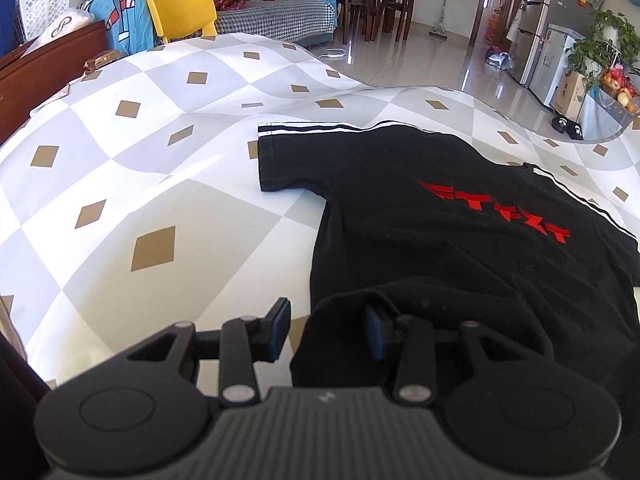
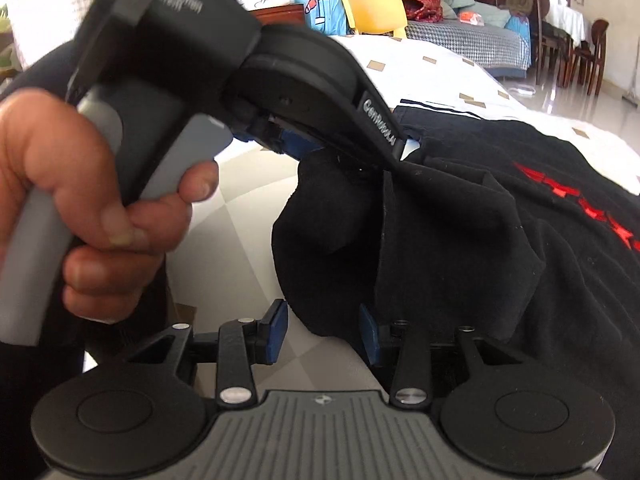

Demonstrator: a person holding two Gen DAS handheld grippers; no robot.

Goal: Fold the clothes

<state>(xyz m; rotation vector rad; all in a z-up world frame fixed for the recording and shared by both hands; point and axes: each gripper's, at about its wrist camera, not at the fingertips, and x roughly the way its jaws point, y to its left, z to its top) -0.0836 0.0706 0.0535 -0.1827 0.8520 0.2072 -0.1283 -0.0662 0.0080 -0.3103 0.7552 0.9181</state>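
white "GenRobot.AI"-like lettering on left gripper (image 2: 404, 152), partly legible

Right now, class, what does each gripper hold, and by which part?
Nothing is clamped: the left gripper and right gripper both stand open around the black T-shirt at its bunched near edge.

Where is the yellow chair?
In the left wrist view, the yellow chair stands at the top left, behind the checkered tablecloth, beside blue clothing.

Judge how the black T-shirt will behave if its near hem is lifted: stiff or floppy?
Probably floppy: the black T-shirt already bunches and drapes around the left gripper. Likely light, since it lies thin and flat on the checked cloth. It may sag between both open grippers, the right gripper included.
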